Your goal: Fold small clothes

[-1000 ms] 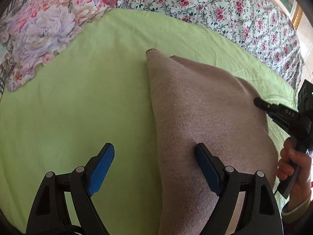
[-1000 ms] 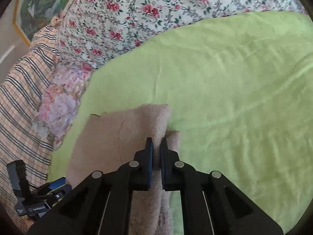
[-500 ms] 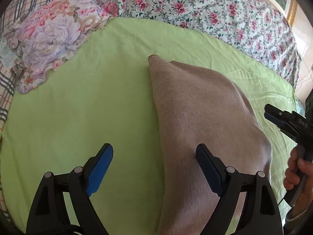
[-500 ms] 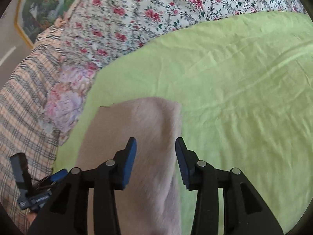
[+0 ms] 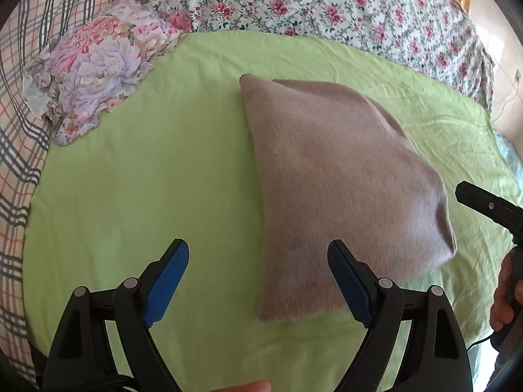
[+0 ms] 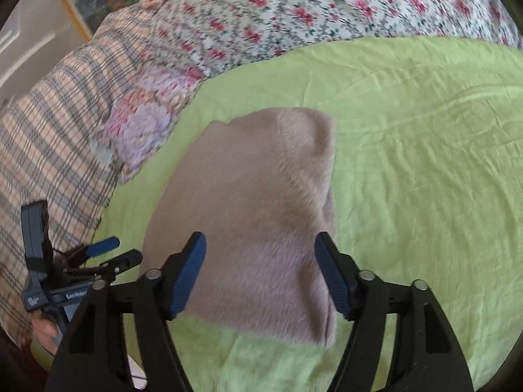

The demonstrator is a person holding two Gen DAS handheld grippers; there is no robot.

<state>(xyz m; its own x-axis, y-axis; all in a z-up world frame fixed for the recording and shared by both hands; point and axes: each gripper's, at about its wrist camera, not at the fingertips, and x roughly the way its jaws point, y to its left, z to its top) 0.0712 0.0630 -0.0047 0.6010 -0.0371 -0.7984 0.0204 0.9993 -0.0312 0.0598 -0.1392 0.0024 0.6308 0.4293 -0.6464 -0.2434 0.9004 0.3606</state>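
Looked mostly done w/ this piece, judging by the lay: beige knit garment (image 5: 340,183) lay as a compact folded block, roughly wedge-shaped, flat on the green sheet (image 5: 137,170) of the bed, a bit right of centre in left-wrist view. One pointed corner stuck out at far left of the block; near right corner looked puffy, maybe wanting a pat-down. Blurred there, so can't say for sure.

Left to right: plaid blanket (image 5: 16,150) at far-left edge, then crumpled floral cloth (image 5: 98,75) at far left, not touching the garment. Could be another piece to fold, can't tell. Rose-print quilt (image 5: 327,3) across the far side.

Left tongs (image 5: 258,281) wide apart, holding nothing, hovering at near left edge of the garment. Right tongs (image 6: 260,274) also spread apart, empty, above the near end of the fold.

No containers, baskets or boxes seen in either view; nothing to report inside any.
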